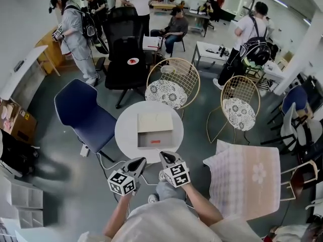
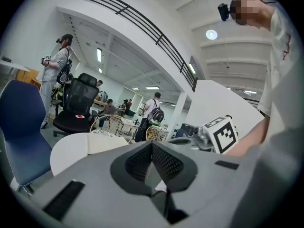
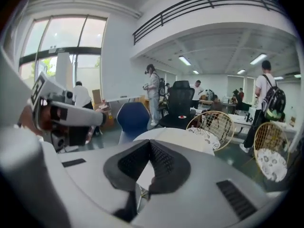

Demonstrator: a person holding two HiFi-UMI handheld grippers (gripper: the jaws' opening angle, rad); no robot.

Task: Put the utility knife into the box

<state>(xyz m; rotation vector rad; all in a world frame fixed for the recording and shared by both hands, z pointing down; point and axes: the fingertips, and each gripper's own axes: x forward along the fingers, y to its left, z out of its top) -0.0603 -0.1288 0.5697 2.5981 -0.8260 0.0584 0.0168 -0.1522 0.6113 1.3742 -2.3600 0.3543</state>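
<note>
An open pale box rests on the round white table, with its lid folded back. A small reddish thing, too small to name, lies in the box's tray. Both grippers hover side by side over the table's near edge, tips toward the box. My left gripper is shut with nothing between its jaws. My right gripper is shut and empty as well. The left gripper view catches the right gripper's marker cube. In the right gripper view the table lies just past the jaws.
A blue chair stands left of the table, and two gold wire chairs stand behind and to the right. A black office chair is farther back. A pink checked cloth lies at the near right. Several people stand around.
</note>
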